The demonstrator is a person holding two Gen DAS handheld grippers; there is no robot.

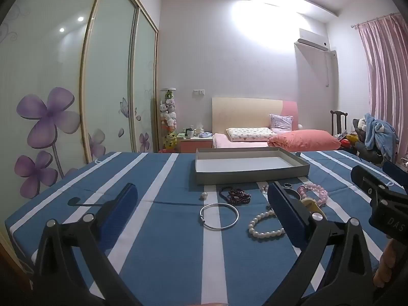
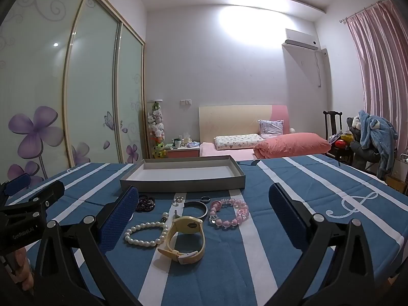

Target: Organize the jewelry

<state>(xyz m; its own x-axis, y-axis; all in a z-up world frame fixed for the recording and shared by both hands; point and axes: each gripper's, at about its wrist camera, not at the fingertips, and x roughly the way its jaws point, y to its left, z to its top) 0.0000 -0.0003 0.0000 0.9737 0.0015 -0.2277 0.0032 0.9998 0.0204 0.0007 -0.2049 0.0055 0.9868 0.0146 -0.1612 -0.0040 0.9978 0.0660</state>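
Observation:
Jewelry lies on a blue striped cloth in front of an empty grey tray [image 1: 251, 176] [image 2: 182, 185]. In the left wrist view: a silver bangle [image 1: 219, 216], a white pearl bracelet [image 1: 265, 225], dark red beads [image 1: 236, 195], a loose pearl [image 1: 204, 195], a pink bead bracelet [image 1: 315, 190]. In the right wrist view: a cream watch [image 2: 186, 239], the pearl bracelet [image 2: 145, 233], the pink bracelet [image 2: 229, 211], a dark bangle [image 2: 195, 207], a dark ring [image 2: 205, 199]. My left gripper [image 1: 201, 199] is open above the bangle. My right gripper [image 2: 202, 200] is open above the watch. Both are empty.
The table's far edge lies just behind the tray. Beyond it stand a bed with pink bedding [image 2: 290, 145], a nightstand [image 2: 182, 149] and a chair piled with clothes [image 2: 369, 137]. A wardrobe with flower-print doors [image 1: 51, 117] fills the left.

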